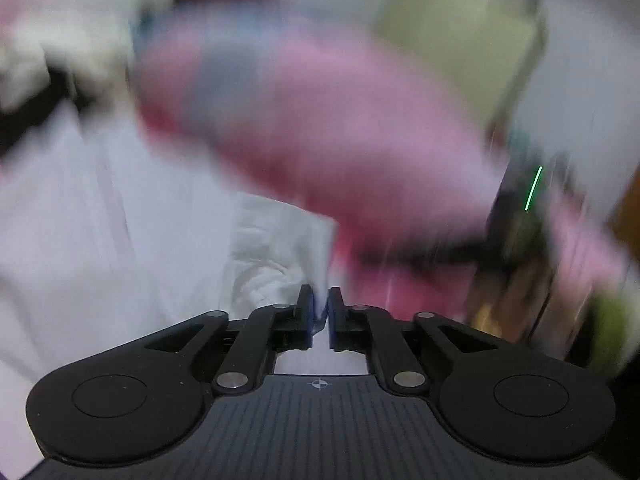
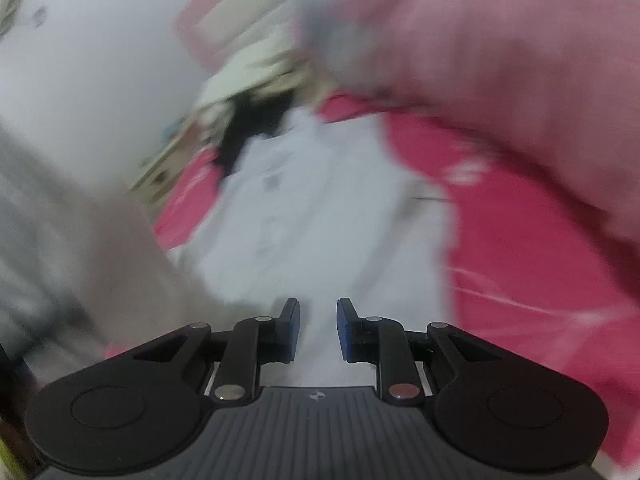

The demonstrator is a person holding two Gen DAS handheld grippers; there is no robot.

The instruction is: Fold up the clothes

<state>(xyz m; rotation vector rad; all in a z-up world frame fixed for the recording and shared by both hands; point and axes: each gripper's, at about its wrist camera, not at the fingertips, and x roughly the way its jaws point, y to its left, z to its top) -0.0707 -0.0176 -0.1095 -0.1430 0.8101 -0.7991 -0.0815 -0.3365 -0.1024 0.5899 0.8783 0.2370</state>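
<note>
Both views motion-blurred. The left hand-held gripper [image 1: 320, 312] stands nearly closed with a corner of the white garment [image 1: 276, 248] between its pads; the right hand-held gripper [image 2: 318, 330] stands partly open, empty, over the same garment on the pink bedding [image 2: 520, 260]. Judged step: mid-fold; next, lay the held corner flat and release.

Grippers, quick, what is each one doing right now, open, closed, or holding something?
Left gripper: jaws nearly shut on a fold of the white garment.
Right gripper: jaws open, holding nothing.
</note>
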